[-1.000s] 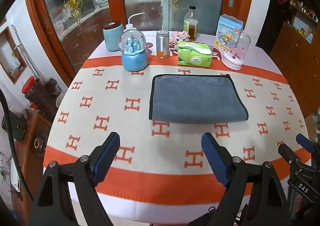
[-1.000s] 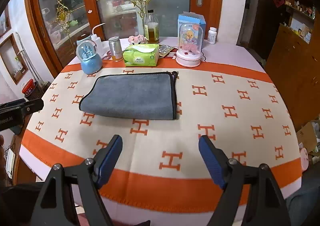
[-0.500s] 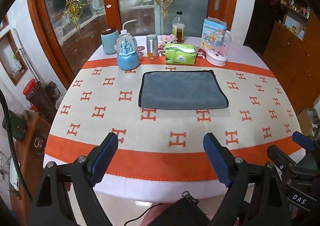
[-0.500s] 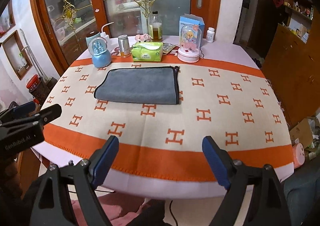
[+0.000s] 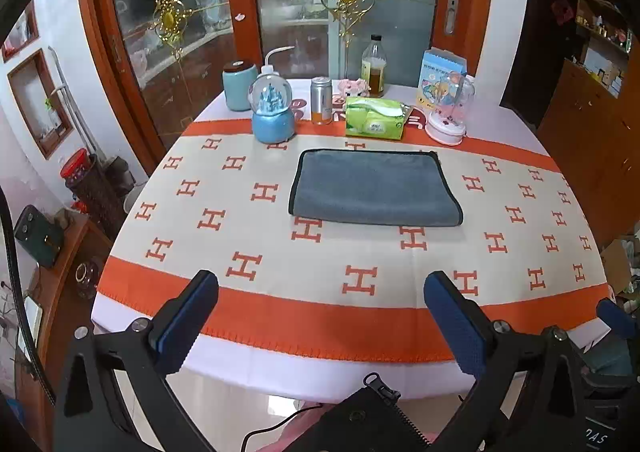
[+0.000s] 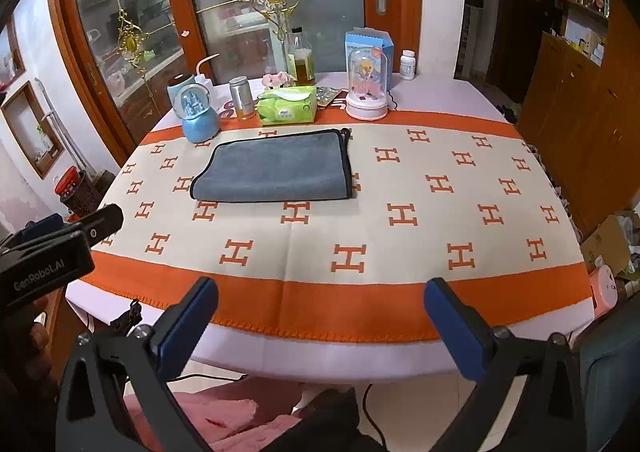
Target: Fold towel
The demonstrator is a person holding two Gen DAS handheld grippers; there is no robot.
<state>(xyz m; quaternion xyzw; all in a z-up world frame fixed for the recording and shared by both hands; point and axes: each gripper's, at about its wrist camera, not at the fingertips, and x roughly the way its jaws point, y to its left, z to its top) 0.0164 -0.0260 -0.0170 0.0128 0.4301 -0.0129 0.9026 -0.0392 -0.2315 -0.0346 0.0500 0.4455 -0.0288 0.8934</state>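
A grey towel (image 5: 372,188) with a dark hem lies folded flat on the far half of the table, also in the right wrist view (image 6: 276,170). My left gripper (image 5: 320,316) is open and empty, held back over the table's near edge, well short of the towel. My right gripper (image 6: 320,316) is open and empty, also back past the near edge. The left gripper's body shows at the left of the right wrist view (image 6: 52,252).
The table carries an orange and cream cloth (image 5: 360,284) with H marks. Along its far side stand a blue snow globe (image 5: 273,116), a can (image 5: 321,100), a green tissue pack (image 5: 376,118), a bottle (image 5: 373,66) and a domed toy (image 5: 448,112). Wooden cabinets (image 6: 580,112) stand at the right.
Both grippers have pulled back from the table and away from the towel, which now looks smaller and farther. The towel has not moved. Both grippers stay open.
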